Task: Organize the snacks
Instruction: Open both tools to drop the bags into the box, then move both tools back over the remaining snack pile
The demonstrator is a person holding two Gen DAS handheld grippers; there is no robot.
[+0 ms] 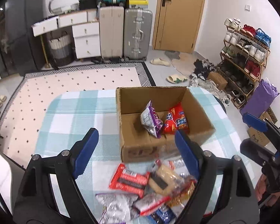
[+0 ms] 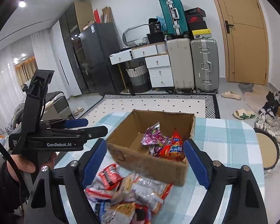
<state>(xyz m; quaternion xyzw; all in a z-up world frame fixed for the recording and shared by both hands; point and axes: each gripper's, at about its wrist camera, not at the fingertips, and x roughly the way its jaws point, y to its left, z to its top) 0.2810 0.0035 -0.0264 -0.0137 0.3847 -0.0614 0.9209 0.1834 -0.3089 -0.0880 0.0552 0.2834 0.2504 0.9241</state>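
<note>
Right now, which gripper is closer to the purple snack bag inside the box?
Hard to call; both look about equally near. The left gripper hovers open at the cardboard box's near wall, and the right gripper likewise, both short of the purple snack bag, over the snack pile.

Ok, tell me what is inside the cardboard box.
Inside the cardboard box lie two snack packets: a purple packet and a red packet, side by side against the near wall. The floor beneath them and behind that wall is hidden.
</note>
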